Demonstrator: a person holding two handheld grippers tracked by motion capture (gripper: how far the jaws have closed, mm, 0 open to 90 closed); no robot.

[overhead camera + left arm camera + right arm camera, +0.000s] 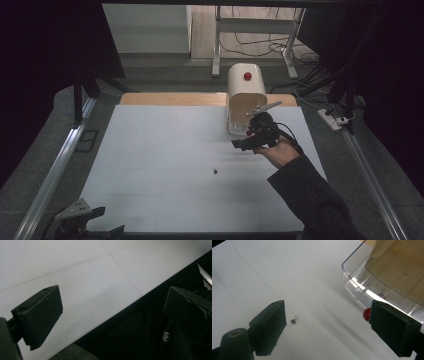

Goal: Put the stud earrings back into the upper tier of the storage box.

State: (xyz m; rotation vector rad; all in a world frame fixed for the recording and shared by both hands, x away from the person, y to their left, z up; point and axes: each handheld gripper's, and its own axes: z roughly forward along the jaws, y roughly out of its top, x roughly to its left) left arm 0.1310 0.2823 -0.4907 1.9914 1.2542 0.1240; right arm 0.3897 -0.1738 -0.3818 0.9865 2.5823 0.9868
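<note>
High view shows the cream container (246, 95) with a red knob (247, 76) on its top standing at the far right of the white table (165, 165); everything else is placed against that container. The right gripper (246, 143) hangs just in front of it, nearer the person, held by a hand whose dark sleeve (310, 195) reaches in from the bottom right. Right gripper view has the jaws standing wide apart with nothing between them but bare table. The container's clear plastic base (357, 287) sits at upper right in that view, and a small red ball (367, 313) lies on the table right at the base's near edge, just beside the right-hand jaw; whether it touches the base I cannot tell. A tiny dark speck (215, 171) rests well in front of the container, toward the table's middle, and shows close by the left-hand jaw (293, 321). The left gripper (82, 217) lies far from the container at the table's near left corner; left gripper view shows its jaws spread wide and empty, over the table's edge.
</note>
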